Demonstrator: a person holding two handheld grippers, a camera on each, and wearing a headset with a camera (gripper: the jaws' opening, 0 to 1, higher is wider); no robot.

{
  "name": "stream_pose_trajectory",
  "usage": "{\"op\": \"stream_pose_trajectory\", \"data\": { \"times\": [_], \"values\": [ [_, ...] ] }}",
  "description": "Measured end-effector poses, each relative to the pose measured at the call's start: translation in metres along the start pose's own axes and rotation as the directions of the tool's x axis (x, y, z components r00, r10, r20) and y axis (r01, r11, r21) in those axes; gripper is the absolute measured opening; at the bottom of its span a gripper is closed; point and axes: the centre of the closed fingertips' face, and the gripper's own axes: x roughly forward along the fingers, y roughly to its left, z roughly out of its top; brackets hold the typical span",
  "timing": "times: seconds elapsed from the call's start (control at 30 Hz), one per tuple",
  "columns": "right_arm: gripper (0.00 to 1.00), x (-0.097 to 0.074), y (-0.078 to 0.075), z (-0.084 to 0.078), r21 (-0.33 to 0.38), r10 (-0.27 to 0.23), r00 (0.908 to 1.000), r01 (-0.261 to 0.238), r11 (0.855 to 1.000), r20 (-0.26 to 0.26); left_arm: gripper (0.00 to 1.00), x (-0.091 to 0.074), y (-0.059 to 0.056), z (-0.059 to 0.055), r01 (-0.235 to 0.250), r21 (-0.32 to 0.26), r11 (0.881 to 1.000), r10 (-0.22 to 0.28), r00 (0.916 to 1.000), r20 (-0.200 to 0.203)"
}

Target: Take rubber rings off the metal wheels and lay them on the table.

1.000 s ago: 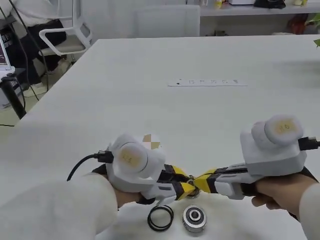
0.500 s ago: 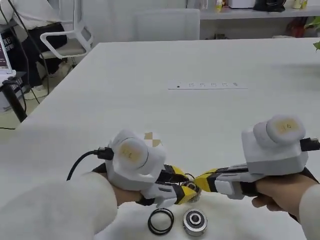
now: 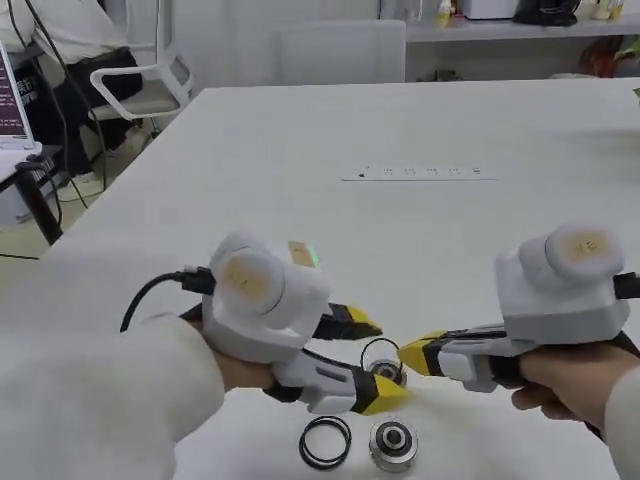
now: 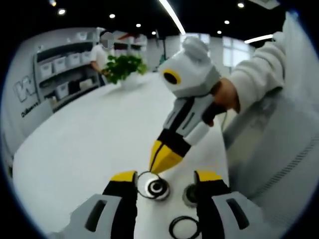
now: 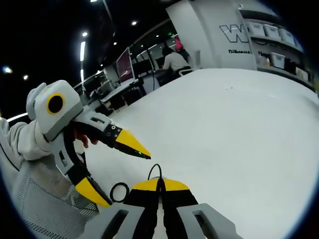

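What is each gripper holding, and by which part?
The right gripper pinches a thin black rubber ring by a short stretch of its band. The left gripper is open, holding nothing.

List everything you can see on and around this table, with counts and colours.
table: one, white.
metal wheels: two, silver; one between the open jaws of the left gripper, the other nearer the person.
rubber ring: one, black, pinched by the right gripper.
loose rings: one or two, black, flat beside the near wheel.
power strip: one, white, mid-table.
chairs: two, white, past the far side.
grippers: two, white with yellow tips; left open, right shut.
sleeves: two, white, bottom corners.
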Motion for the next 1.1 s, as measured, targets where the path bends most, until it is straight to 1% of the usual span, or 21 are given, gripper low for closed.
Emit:
{"op": "stream_pose_trajectory", "data": {
  "times": [0.03, 0.1, 0.17, 0.23, 0.3, 0.33, 0.4, 0.53, 0.63, 0.67, 0.7, 0.8, 0.83, 0.9, 0.93, 0.97, 1.0, 1.03, 1.1],
  "values": [
    [0.00, 0.000, -0.001, 0.001, 0.016, -0.005, 1.0000, 0.005, 1.000, 0.005, 0.50, -0.005, 0.001, 0.009, -0.002, 0.000, 1.000, 0.002, 0.9997, 0.026],
    [0.00, -0.002, -0.001, 0.004, 0.031, -0.007, 0.9999, 0.007, 0.999, 0.012, 0.51, -0.015, 0.004, 0.024, -0.024, 0.028, 0.999, 0.022, 0.9979, 0.061],
    [0.00, -0.003, 0.001, 0.007, 0.031, 0.000, 0.9997, -0.001, 1.000, 0.025, 0.51, -0.026, 0.006, 0.034, -0.040, 0.034, 0.999, 0.037, 0.9960, 0.081],
    [0.00, -0.003, 0.002, 0.010, 0.035, 0.004, 0.9994, -0.005, 0.999, 0.036, 0.53, -0.038, 0.006, 0.039, -0.045, 0.039, 0.998, 0.042, 0.9951, 0.090],
    [0.00, -0.004, 0.005, 0.013, 0.042, 0.012, 0.9988, -0.014, 0.999, 0.048, 0.56, -0.047, 0.006, 0.039, -0.056, 0.060, 0.997, 0.050, 0.9949, 0.088],
    [0.00, -0.004, 0.007, 0.014, 0.044, 0.017, 0.9985, -0.020, 0.999, 0.052, 0.57, -0.054, 0.007, 0.037, -0.074, 0.072, 0.995, 0.068, 0.9943, 0.082],
    [0.00, -0.004, 0.009, 0.016, 0.044, 0.024, 0.9981, -0.027, 0.999, 0.057, 0.60, -0.066, 0.009, 0.036, -0.097, 0.074, 0.993, 0.091, 0.9924, 0.082],
    [0.00, -0.003, 0.015, 0.018, 0.050, 0.049, 0.9967, -0.053, 0.997, 0.065, 0.64, -0.088, 0.007, 0.033, -0.132, 0.075, 0.988, 0.126, 0.9887, 0.082],
    [0.00, -0.003, 0.021, 0.020, 0.055, 0.069, 0.9951, -0.073, 0.996, 0.071, 0.66, -0.108, 0.007, 0.030, -0.176, 0.097, 0.980, 0.169, 0.9828, 0.074],
    [0.00, -0.002, 0.023, 0.020, 0.055, 0.073, 0.9948, -0.077, 0.995, 0.071, 0.67, -0.112, 0.006, 0.029, -0.182, 0.097, 0.978, 0.175, 0.9816, 0.075],
    [0.00, -0.002, 0.025, 0.020, 0.057, 0.082, 0.9941, -0.087, 0.995, 0.071, 0.67, -0.120, 0.005, 0.028, -0.197, 0.095, 0.976, 0.190, 0.9787, 0.078],
    [0.00, -0.001, 0.031, 0.020, 0.060, 0.106, 0.9920, -0.110, 0.992, 0.068, 0.69, -0.134, 0.005, 0.024, -0.230, 0.079, 0.970, 0.223, 0.9714, 0.080],
    [0.00, -0.001, 0.036, 0.019, 0.060, 0.120, 0.9907, -0.123, 0.991, 0.065, 0.69, -0.141, 0.005, 0.021, -0.246, 0.073, 0.967, 0.240, 0.9674, 0.081],
    [0.00, 0.000, 0.043, 0.017, 0.059, 0.145, 0.9878, -0.148, 0.987, 0.058, 0.71, -0.149, 0.004, 0.016, -0.267, 0.061, 0.962, 0.262, 0.9619, 0.079],
    [0.00, 0.001, 0.046, 0.017, 0.058, 0.154, 0.9866, -0.157, 0.986, 0.056, 0.71, -0.154, 0.005, 0.012, -0.285, 0.047, 0.957, 0.281, 0.9566, 0.077],
    [0.00, 0.002, 0.049, 0.016, 0.057, 0.163, 0.9853, -0.166, 0.985, 0.052, 0.72, -0.157, 0.004, 0.009, -0.295, 0.037, 0.955, 0.292, 0.9535, 0.076],
    [0.00, 0.002, 0.054, 0.015, 0.054, 0.180, 0.9824, -0.183, 0.982, 0.047, 0.72, -0.161, 0.002, 0.004, -0.305, 0.025, 0.952, 0.303, 0.9502, 0.075],
    [0.00, 0.003, 0.056, 0.015, 0.053, 0.190, 0.9807, -0.192, 0.980, 0.044, 0.72, -0.164, 0.001, 0.001, -0.310, 0.016, 0.951, 0.308, 0.9486, 0.072],
    [0.00, 0.004, 0.062, 0.012, 0.051, 0.208, 0.9775, -0.209, 0.977, 0.036, 0.72, -0.168, -0.002, -0.010, -0.326, -0.011, 0.945, 0.326, 0.9435, 0.058]
  ]
}}
